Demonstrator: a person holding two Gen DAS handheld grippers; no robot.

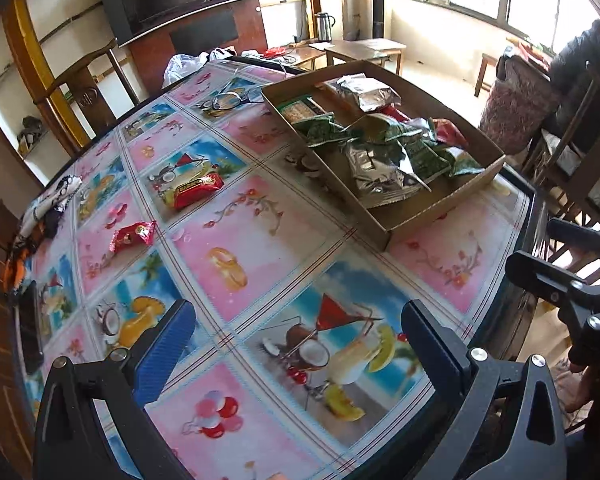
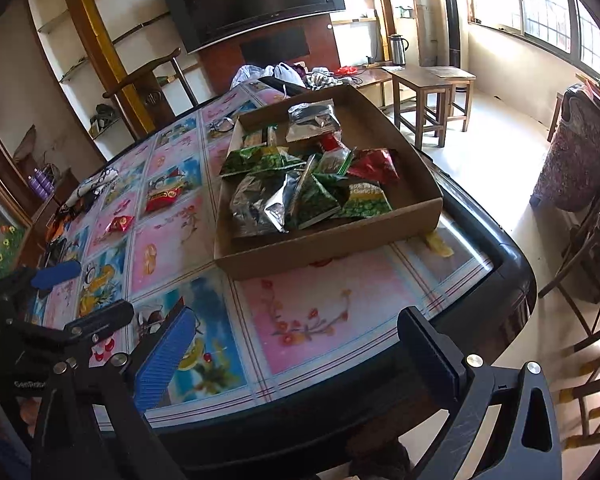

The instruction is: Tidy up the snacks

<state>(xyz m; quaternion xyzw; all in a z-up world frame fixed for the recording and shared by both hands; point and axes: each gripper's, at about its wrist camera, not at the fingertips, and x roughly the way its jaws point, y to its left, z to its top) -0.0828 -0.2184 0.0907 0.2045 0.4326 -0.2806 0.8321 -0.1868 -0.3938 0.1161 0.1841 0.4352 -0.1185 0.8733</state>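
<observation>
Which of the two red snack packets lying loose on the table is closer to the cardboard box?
The larger red packet, with yellow on its wrapper; the smaller one lies farther from the cardboard box.

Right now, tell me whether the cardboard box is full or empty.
Partly full. The cardboard box holds a loose pile of green snack packets and silver pouches, with bare floor showing on its right side.

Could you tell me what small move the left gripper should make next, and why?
Probably reach the left gripper forward-left toward the small red packet. It and the larger red packet lie loose on the table, outside the cardboard box, and both grippers are open and empty.
</observation>
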